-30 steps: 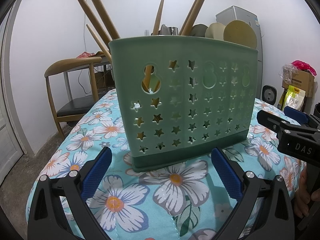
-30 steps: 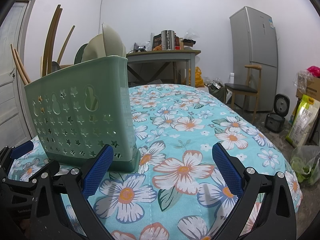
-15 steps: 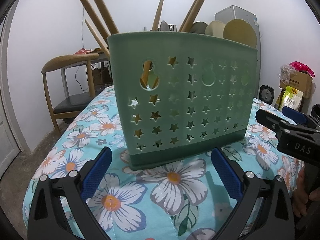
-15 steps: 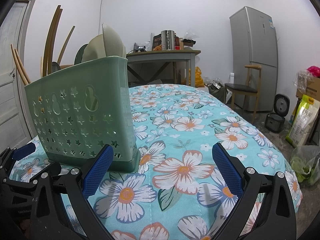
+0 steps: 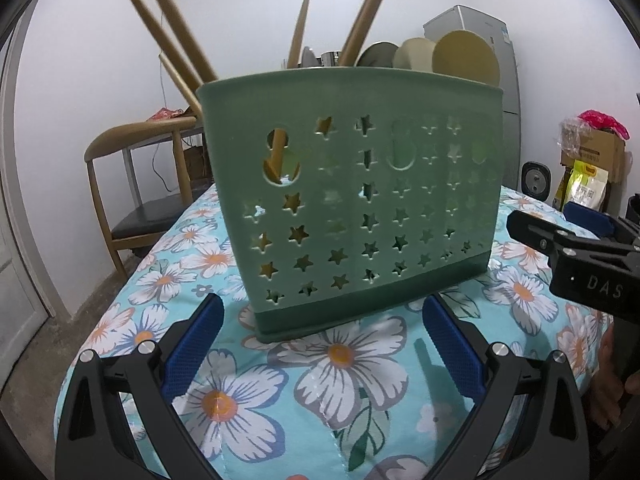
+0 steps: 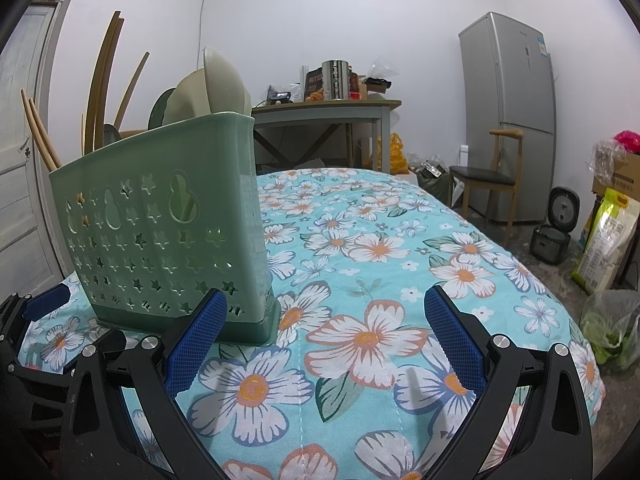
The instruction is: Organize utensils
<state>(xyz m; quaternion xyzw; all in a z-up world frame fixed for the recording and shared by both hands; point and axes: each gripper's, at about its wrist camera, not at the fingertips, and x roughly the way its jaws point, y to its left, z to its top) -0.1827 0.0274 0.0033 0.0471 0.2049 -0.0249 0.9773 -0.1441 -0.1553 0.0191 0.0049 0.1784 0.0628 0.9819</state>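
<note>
A green plastic utensil basket (image 5: 352,200) with star cut-outs stands upright on the floral tablecloth (image 5: 344,364). Several wooden handles (image 5: 172,40) and pale spoon bowls (image 5: 464,56) stick out of its top. My left gripper (image 5: 324,348) is open and empty, just in front of the basket's base. My right gripper (image 6: 326,340) is open and empty, to the right of the basket (image 6: 168,236), over the cloth. The right gripper also shows at the right edge of the left wrist view (image 5: 576,256).
A wooden chair (image 5: 136,184) stands left of the table. A fridge (image 6: 508,120), a second chair (image 6: 488,184), a side table with clutter (image 6: 328,112), a rice cooker (image 6: 556,228) and bags (image 6: 608,240) stand beyond the table's far and right edges.
The left gripper's view has dropped and drifted slightly left; the basket now sits a little higher and further right in it. The right gripper has stayed still.
</note>
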